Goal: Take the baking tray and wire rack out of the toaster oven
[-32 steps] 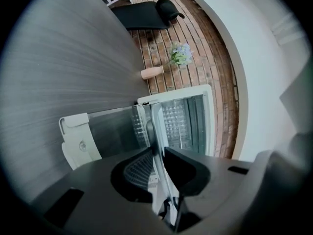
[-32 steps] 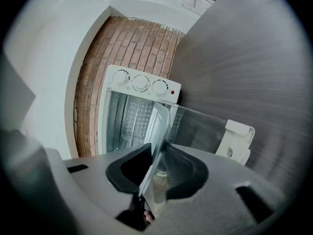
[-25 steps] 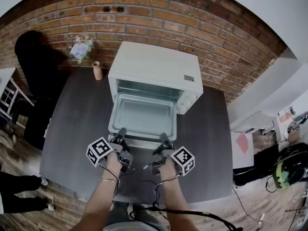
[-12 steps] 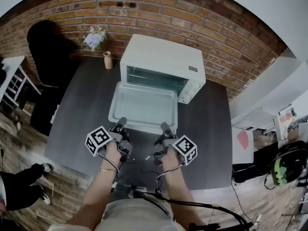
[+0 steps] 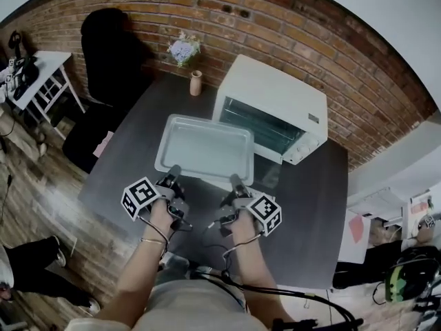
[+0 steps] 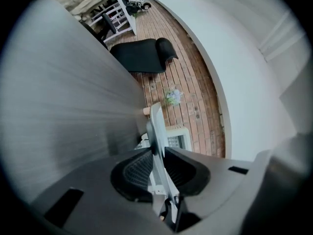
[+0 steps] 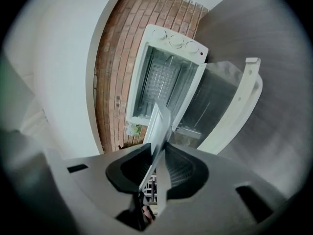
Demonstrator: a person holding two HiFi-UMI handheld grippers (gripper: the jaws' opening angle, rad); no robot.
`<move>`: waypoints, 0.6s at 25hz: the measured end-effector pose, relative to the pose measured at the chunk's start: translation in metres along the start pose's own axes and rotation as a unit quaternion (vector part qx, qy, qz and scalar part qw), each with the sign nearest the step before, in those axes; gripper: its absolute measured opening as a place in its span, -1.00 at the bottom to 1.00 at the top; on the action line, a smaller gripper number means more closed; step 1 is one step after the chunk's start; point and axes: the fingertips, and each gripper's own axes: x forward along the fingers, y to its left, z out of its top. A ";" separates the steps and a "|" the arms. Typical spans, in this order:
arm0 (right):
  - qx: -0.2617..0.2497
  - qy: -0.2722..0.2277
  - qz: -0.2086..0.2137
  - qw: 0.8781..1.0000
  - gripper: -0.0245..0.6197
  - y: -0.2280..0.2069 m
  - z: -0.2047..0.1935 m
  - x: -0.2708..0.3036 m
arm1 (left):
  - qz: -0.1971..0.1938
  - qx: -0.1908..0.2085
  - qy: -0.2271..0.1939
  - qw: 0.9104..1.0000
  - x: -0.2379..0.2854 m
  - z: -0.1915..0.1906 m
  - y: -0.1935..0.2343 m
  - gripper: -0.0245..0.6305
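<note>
We hold the baking tray (image 5: 205, 147) by its near rim with both tongs, one toward each near corner, so that the weight is shared and the tray does not tip. The left tongs (image 5: 172, 176) are almost closed and pinch the thin rim between their ribbed pads. The left gripper view shows the rim standing edge-on in the narrow gap. The right tongs (image 5: 235, 182) do the same at the other corner, with only the thickness of the metal between the pads. Both point forward and a little downward, which suits a flat rim taken from the front.

The tray is fully out of the toaster oven (image 5: 275, 102). It is in front of the oven and off to its left side, over the dark counter (image 5: 117, 178). We judge that it is carried in the air and not resting, though the head view does not show this for sure. It appears empty. The oven door (image 5: 270, 173) hangs open toward us, and the tray is just beside it, so the door does not stand in the way of setting the tray down.

Inside the open oven, the right gripper view shows what we take for the wire rack (image 7: 160, 82), not yet removed. So we judge the first half of the task nearly done: the tray needs a place on the counter, and then the rack remains.
</note>
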 end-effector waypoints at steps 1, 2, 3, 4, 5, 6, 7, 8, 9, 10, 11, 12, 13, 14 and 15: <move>-0.002 0.009 0.002 1.000 -0.67 0.004 -0.008 0.007 | 0.002 -0.002 -0.009 1.000 -0.005 0.010 0.002 -0.72; -0.004 0.018 0.004 1.000 -0.67 0.008 -0.016 0.014 | 0.004 -0.004 -0.019 1.000 -0.010 0.019 0.004 -0.72; -0.006 0.027 0.006 1.000 -0.67 0.012 -0.024 0.021 | 0.006 -0.006 -0.028 1.000 -0.015 0.028 0.006 -0.72; -0.007 0.037 0.008 0.999 -0.67 0.016 -0.032 0.027 | 0.007 -0.007 -0.038 0.999 -0.020 0.037 0.009 -0.72; -0.009 0.047 0.010 0.999 -0.67 0.019 -0.040 0.033 | 0.009 -0.009 -0.048 0.999 -0.025 0.045 0.011 -0.72; -0.011 0.056 0.013 0.998 -0.67 0.023 -0.047 0.039 | 0.010 -0.011 -0.057 0.998 -0.031 0.054 0.013 -0.72; -0.014 0.066 0.016 0.998 -0.67 0.027 -0.055 0.045 | 0.012 -0.013 -0.067 0.998 -0.036 0.062 0.014 -0.72; -0.017 0.076 0.018 0.997 -0.67 0.031 -0.063 0.051 | 0.013 -0.014 -0.077 0.997 -0.042 0.071 0.016 -0.72; -0.019 0.085 0.020 0.996 -0.67 0.034 -0.072 0.057 | 0.015 -0.016 -0.087 0.996 -0.048 0.079 0.019 -0.72; -0.022 0.095 0.022 0.995 -0.67 0.038 -0.080 0.063 | 0.017 -0.018 -0.097 0.995 -0.054 0.087 0.021 -0.72; -0.024 0.105 0.024 0.994 -0.67 0.042 -0.089 0.068 | 0.019 -0.020 -0.106 0.994 -0.061 0.095 0.024 -0.72; -0.026 0.114 0.025 0.993 -0.67 0.045 -0.098 0.073 | 0.022 -0.023 -0.115 0.993 -0.067 0.102 0.027 -0.72; -0.028 0.122 0.026 0.992 -0.66 0.047 -0.106 0.077 | 0.024 -0.025 -0.123 0.992 -0.073 0.108 0.030 -0.72; -0.029 0.130 0.027 0.991 -0.67 0.050 -0.115 0.081 | 0.026 -0.027 -0.131 0.991 -0.080 0.114 0.033 -0.72; -0.031 0.138 0.028 0.990 -0.67 0.052 -0.123 0.084 | 0.028 -0.030 -0.138 0.990 -0.086 0.120 0.036 -0.72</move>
